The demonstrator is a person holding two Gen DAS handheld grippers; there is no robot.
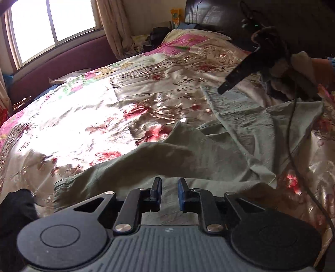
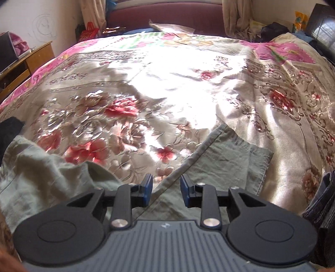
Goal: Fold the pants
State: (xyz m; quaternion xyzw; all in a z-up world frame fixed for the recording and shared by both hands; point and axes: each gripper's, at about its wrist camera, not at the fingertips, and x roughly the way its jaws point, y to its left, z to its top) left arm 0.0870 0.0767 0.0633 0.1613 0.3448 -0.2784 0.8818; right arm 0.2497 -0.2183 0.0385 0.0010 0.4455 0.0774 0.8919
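Grey-green pants (image 1: 219, 150) lie spread and wrinkled on a floral bedspread (image 1: 88, 125). In the left wrist view my left gripper (image 1: 169, 184) is open just above the pants near their waist end, holding nothing. The right gripper (image 1: 224, 89) shows at the upper right, hovering over a pant leg. In the right wrist view my right gripper (image 2: 166, 182) is open over the edge of a pant leg (image 2: 222, 159), whose hem lies to the right; the rest of the pants (image 2: 41, 173) bunches at the left.
A dark garment (image 1: 14, 209) lies at the bed's left edge. A cable (image 1: 293, 134) trails across the pants on the right. A denim item (image 2: 322, 198) sits at the right edge. A wooden side table (image 2: 25, 60) stands beside the bed; the maroon bed frame (image 2: 167, 16) is beyond.
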